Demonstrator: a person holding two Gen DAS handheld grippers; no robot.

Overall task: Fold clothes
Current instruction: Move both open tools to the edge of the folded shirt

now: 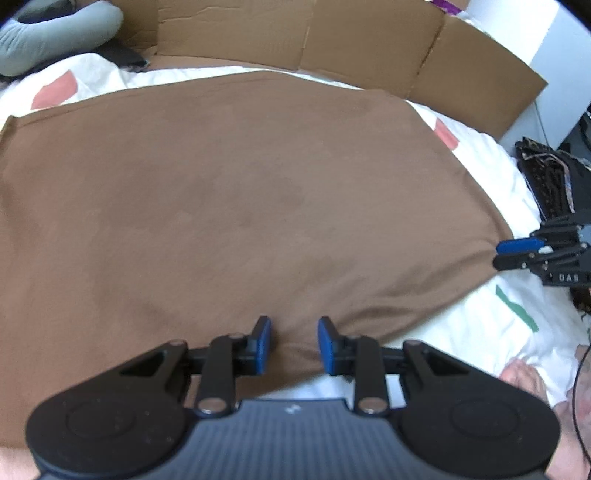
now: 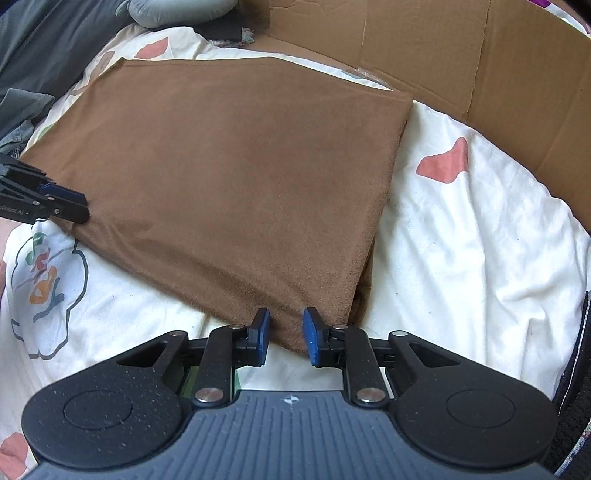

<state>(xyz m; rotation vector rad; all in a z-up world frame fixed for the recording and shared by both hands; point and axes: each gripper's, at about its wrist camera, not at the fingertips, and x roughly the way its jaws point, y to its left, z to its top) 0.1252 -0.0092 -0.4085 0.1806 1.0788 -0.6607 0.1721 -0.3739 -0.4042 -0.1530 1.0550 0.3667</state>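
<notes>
From the left wrist, the brown garment (image 1: 240, 206) lies spread flat and smooth over a white bed sheet (image 1: 491, 332) printed with salmon and green patches. The left gripper (image 1: 293, 345) sits at the garment's near edge, its jaws spread with a bunched fold of brown cloth between the blue pads (image 1: 263, 343); the pads do not visibly press on it. At the right edge of this view the right gripper (image 1: 515, 253) reaches the garment's corner side-on, and whether it grips cannot be told from here. Flattened cardboard (image 1: 332, 33) stands along the far side of the bed, a grey-green pillow (image 1: 55, 33) lies at the far left, and a dark woven bag (image 1: 546, 177) sits beyond the bed on the right.

From the right wrist, the same garment (image 2: 229, 177) shows as a folded rectangle lying askew on the cream sheet (image 2: 461, 240) (a flower outline is printed at the left). The right gripper (image 2: 286, 334) straddles the near corner, jaws apart, cloth between the pads (image 2: 310, 332) with no clear pinch. The left gripper (image 2: 62, 206) meets the garment's left edge. Cardboard (image 2: 424, 40) curves behind, and dark grey clothing (image 2: 40, 48) is heaped at the upper left.
</notes>
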